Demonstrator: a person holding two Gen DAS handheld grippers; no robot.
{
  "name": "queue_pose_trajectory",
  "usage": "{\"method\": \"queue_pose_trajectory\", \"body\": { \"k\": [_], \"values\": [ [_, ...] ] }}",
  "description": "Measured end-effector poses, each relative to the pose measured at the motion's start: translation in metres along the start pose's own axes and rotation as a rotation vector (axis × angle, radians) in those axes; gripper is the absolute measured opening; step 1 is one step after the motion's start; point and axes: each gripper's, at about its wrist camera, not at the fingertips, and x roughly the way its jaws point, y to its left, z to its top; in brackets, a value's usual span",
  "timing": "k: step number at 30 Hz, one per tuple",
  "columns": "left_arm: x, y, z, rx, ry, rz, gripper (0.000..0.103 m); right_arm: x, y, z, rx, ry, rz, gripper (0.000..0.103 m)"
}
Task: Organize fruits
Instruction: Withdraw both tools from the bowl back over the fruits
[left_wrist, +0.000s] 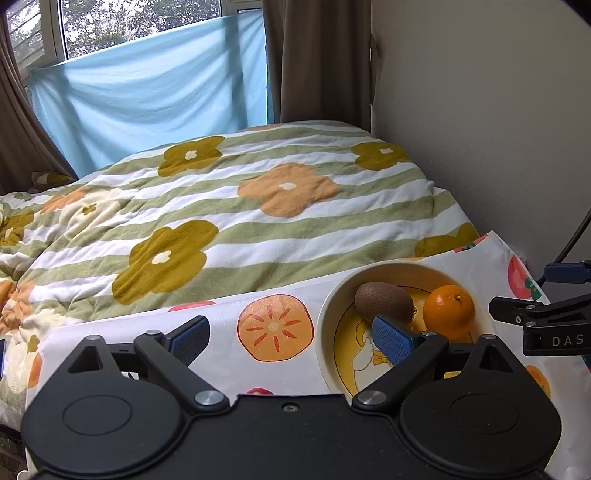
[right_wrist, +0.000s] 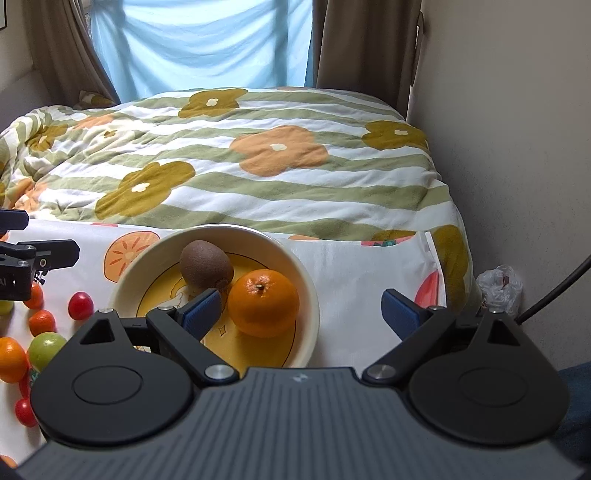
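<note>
A kiwi (right_wrist: 206, 264) and an orange (right_wrist: 263, 302) share the bowl (right_wrist: 306, 280); left gripper (left_wrist: 291, 338) and right gripper (right_wrist: 308, 312) hover empty, fingers spread wide.

A cream bowl (right_wrist: 310, 295) with a yellow, cartoon-printed inside is showing a brown kiwi (right_wrist: 205, 264) and a bright orange (right_wrist: 263, 302). The white cloth (right_wrist: 354, 273) is displaying orange persimmon-slice prints. The quilt (right_wrist: 258, 177) is wearing green and white stripes with mustard and peach flowers. Red tomatoes (right_wrist: 80, 305) and a green fruit (right_wrist: 46, 350) are glowing beside blue-padded black grippers, against a pale blue sheet (left_wrist: 147, 107).
</note>
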Motion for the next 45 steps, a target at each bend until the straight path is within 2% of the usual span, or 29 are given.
{"method": "queue_pose_trajectory", "body": {
  "k": [6,16,25,35,45],
  "values": [
    [-0.041,-0.012,-0.011,-0.014,-0.055,0.018,0.097,-0.039,-0.002,-0.010,-0.006,-0.034,-0.017,0.103],
    [-0.116,-0.031,-0.045,-0.087,-0.178,0.059,0.097,-0.099,-0.008,-0.033,0.011,-0.092,0.026,0.103],
    [-0.156,-0.025,-0.088,-0.147,-0.186,0.157,0.097,-0.133,0.007,-0.053,-0.025,-0.122,0.113,0.103],
    [-0.182,0.019,-0.128,-0.210,-0.161,0.240,0.097,-0.149,0.057,-0.069,-0.024,-0.111,0.207,0.103],
    [-0.161,0.093,-0.151,-0.163,-0.093,0.247,0.097,-0.128,0.135,-0.082,0.026,-0.031,0.253,0.103]
  ]
}}
